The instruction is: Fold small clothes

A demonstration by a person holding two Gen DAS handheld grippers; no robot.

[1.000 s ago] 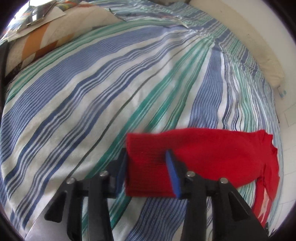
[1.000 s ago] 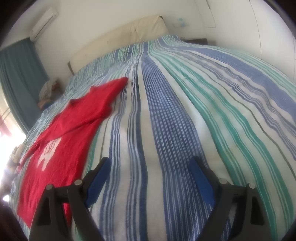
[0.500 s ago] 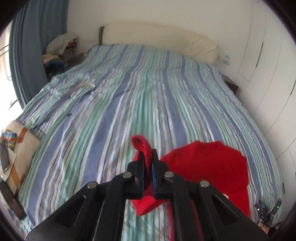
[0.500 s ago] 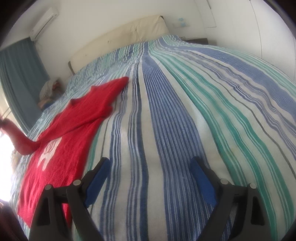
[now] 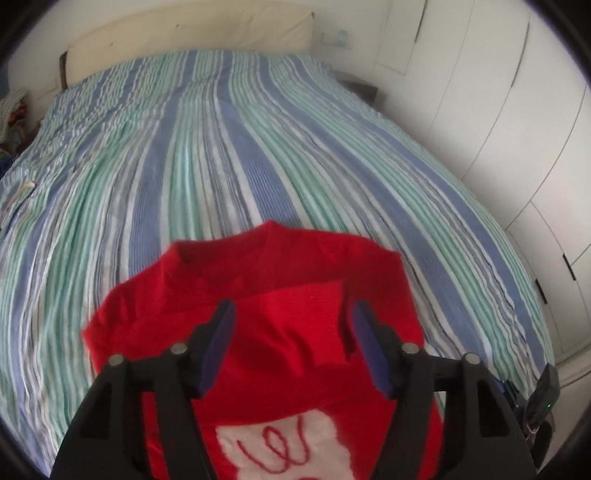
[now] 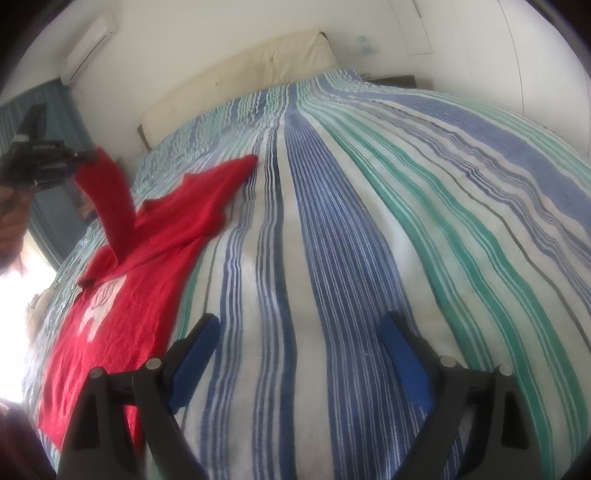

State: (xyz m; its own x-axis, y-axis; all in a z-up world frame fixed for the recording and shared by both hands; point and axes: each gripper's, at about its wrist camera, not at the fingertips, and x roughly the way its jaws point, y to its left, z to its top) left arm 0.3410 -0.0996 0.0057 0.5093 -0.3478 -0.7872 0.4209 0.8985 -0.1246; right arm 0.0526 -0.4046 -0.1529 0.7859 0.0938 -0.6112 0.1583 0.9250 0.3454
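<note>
A small red sweater (image 5: 258,295) with a white and red print (image 5: 288,446) lies on the striped bed. In the left wrist view my left gripper (image 5: 291,328) stands open over its chest, and a sleeve (image 5: 306,306) lies folded across the body between the jaws. In the right wrist view the sweater (image 6: 136,295) lies at the left; the left gripper (image 6: 70,162) appears there with a red sleeve (image 6: 110,206) hanging from its tip. My right gripper (image 6: 299,350) is open and empty over bare bedspread, to the right of the sweater.
The bed (image 5: 229,155) has a blue, green and white striped cover and a cream headboard (image 5: 192,33). White wardrobe doors (image 5: 491,122) run along the right. A blue curtain (image 6: 48,229) and bright window are at the left.
My left gripper shut on the sleeve end, lifted it and carried it across the sweater's body. Its jaws now stand open in its own view. The right gripper has stayed still.
</note>
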